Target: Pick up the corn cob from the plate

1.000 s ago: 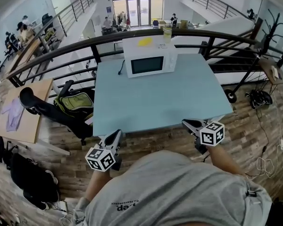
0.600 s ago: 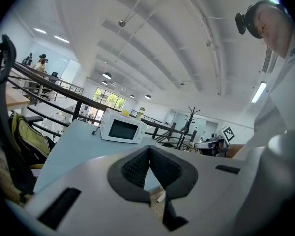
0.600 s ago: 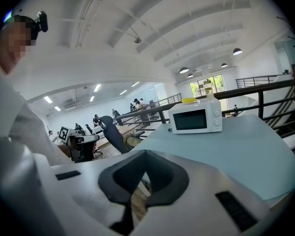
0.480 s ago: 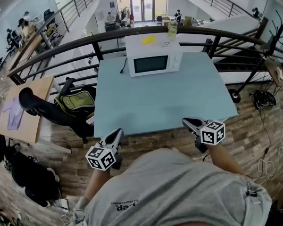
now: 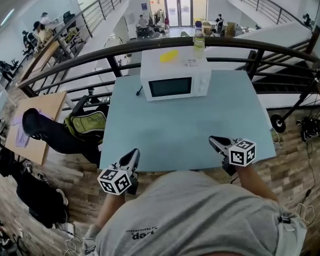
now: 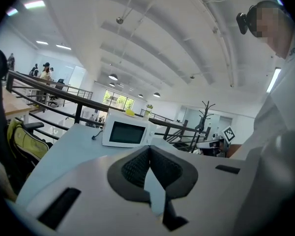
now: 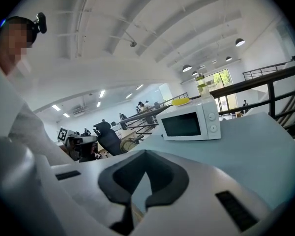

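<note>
Corn cob and plate cannot be told for certain: the only likely thing is a small yellow item (image 5: 169,56) lying on top of the white microwave oven (image 5: 175,79), too small to make out further. The microwave stands at the far side of the pale blue tabletop (image 5: 181,127), just in front of a black metal railing (image 5: 122,46), with a clear bottle of yellowish liquid (image 5: 199,40) at its far right corner.

Both hands are held low and close to the body in the grey shirt (image 5: 202,217), one to each side, well apart from the microwave. The left gripper (image 5: 132,154) sits at the near left edge of the tabletop, its marker cube (image 5: 116,180) nearest the body. Its jaws are closed together with nothing between them. The right gripper (image 5: 213,141) reaches a little over the near right part of the tabletop, its marker cube (image 5: 242,152) behind it and a bare forearm (image 5: 256,183) running back under the shirt. Its jaws also meet at the tips and hold nothing. Both grippers point forward toward the microwave, tilted slightly downward.
</note>
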Motion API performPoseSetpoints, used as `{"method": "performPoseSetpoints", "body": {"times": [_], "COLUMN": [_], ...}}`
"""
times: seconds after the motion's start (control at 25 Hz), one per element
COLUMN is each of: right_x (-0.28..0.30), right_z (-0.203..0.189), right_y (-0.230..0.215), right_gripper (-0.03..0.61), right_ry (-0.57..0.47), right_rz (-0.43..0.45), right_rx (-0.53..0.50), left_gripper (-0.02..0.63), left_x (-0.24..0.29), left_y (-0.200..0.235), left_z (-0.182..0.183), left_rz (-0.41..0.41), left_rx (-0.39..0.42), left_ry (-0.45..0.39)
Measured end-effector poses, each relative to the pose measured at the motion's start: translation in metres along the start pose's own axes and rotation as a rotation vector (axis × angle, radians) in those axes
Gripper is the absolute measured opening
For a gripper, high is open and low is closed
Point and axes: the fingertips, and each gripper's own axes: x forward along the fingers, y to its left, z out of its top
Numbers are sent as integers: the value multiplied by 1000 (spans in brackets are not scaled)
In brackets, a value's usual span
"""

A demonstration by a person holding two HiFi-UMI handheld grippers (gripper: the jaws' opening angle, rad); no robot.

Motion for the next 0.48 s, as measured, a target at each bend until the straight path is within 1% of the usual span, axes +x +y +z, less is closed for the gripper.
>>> {"method": "performPoseSetpoints", "body": {"times": [0.12,0.24,0.32,0.48], "right_x": [2,4,4,14], "right_z": [26,59,74,90], "right_y": [-56,-105,-132,-178], "right_gripper": [15,15,15,15], "right_ry": [8,4,4,6], "right_rz": [31,65,83,110], "right_rx": [-3,-18,-19,3], "left_gripper": [18,18,18,18], "left_x": [60,118,145,183], "left_y": [-21,-42,-50,-50], "left_z": [15,32,41,54], "left_rz": [4,3,15,58], "left_rx": [-10,-3,13,-2], "left_ry": [-11,3,17,35]}}
